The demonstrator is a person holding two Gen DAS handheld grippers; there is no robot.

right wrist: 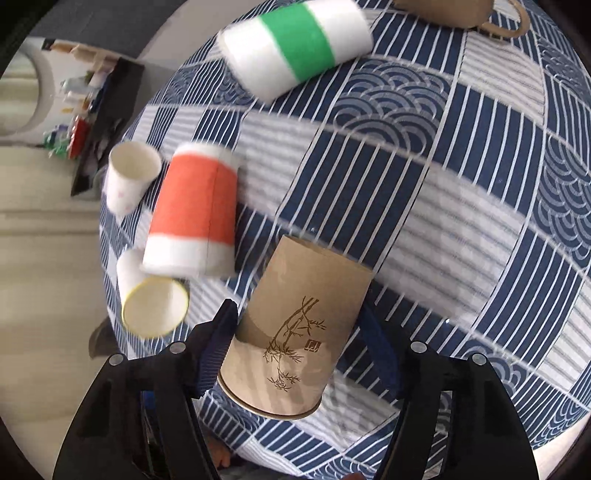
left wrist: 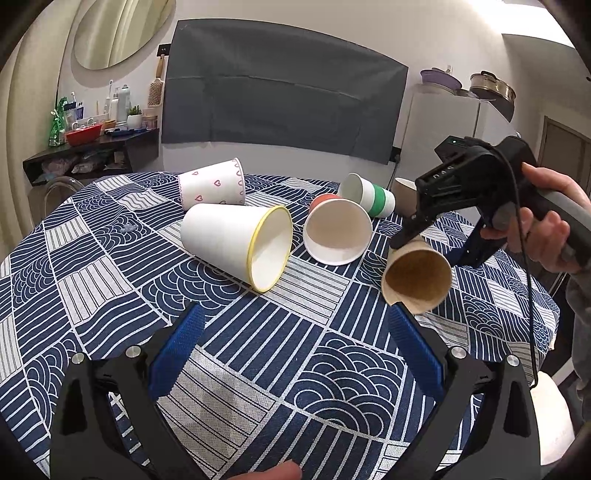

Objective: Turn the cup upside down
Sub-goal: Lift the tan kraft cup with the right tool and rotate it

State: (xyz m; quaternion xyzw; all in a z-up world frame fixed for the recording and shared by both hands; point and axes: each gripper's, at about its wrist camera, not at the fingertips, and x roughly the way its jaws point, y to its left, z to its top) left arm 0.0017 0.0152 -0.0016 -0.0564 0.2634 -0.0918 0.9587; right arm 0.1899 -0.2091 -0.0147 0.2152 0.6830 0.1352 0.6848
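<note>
Right tool (right wrist: pixel 295 347) clamped shut, left tool (left wrist: pixel 295 354) spread wide.

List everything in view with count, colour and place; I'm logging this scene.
brown cup: 1, kraft with bamboo print, between right claw's fingers, above the table
yellow cup: 1, white with yellow rim, on its side, mid table
orange cup: 1, orange and white, on its side
green cup: 1, white with green band, on its side, far part
heart cup: 1, white with pink hearts, on its side, far edge
mug: 1, brown, handled, far right
tablecloth: 1, navy and white
left claw: 1, black, blue pads, open
right claw: 1, black, on brown cup
</note>
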